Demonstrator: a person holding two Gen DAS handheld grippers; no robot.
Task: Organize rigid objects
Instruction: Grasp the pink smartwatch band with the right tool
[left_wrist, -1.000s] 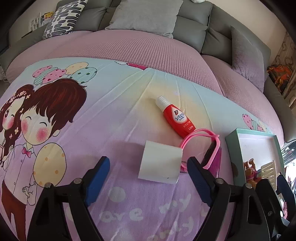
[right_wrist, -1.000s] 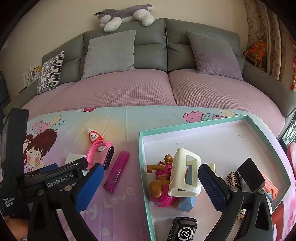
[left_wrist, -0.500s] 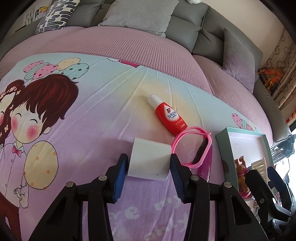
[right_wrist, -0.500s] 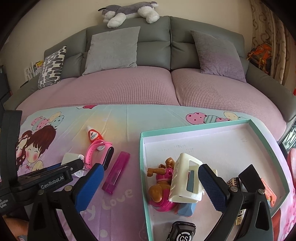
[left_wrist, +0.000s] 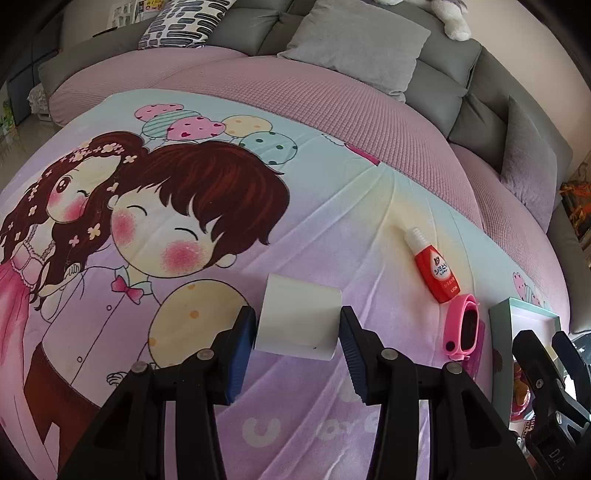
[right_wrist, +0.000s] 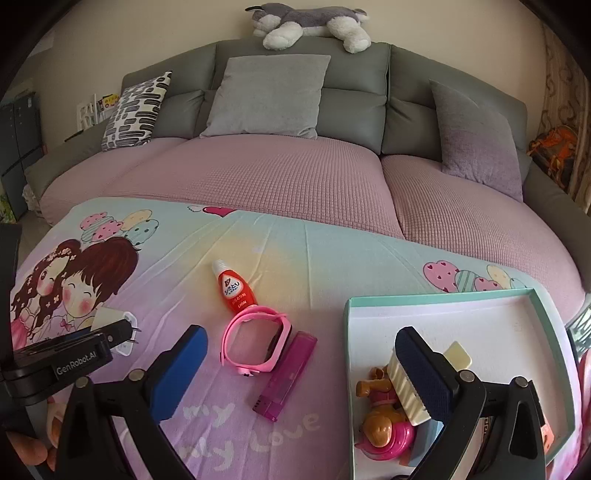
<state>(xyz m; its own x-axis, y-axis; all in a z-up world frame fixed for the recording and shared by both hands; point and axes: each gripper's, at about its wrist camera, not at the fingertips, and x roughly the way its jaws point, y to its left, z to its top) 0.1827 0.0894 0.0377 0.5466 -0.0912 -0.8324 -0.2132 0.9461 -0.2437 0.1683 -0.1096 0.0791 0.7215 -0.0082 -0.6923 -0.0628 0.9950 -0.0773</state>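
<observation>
My left gripper (left_wrist: 297, 328) is shut on a white plug adapter (left_wrist: 299, 321), blue pads pressed on both its sides, low over the cartoon bedsheet. The right wrist view shows the same adapter (right_wrist: 114, 325) with its metal prongs sticking out. A red bottle (right_wrist: 234, 290), a pink watch band (right_wrist: 255, 343) and a purple lighter (right_wrist: 284, 376) lie together on the sheet. My right gripper (right_wrist: 301, 336) is open and holds nothing, hanging above the lighter and the tray's left rim. The teal tray (right_wrist: 443, 295) holds a pink toy dog (right_wrist: 384, 432) and a cream comb-like piece (right_wrist: 406, 387).
The sheet (left_wrist: 332, 221) covers a round pink bed with grey cushions (right_wrist: 266, 96) and a plush dog (right_wrist: 310, 22) behind. The bed's edge drops away at the far left. A person's fingers (right_wrist: 29, 446) hold the left gripper's handle.
The left gripper closed on the white adapter and carried it left, away from the watch band. The right gripper swung left from above the tray's toys to over the sheet.
</observation>
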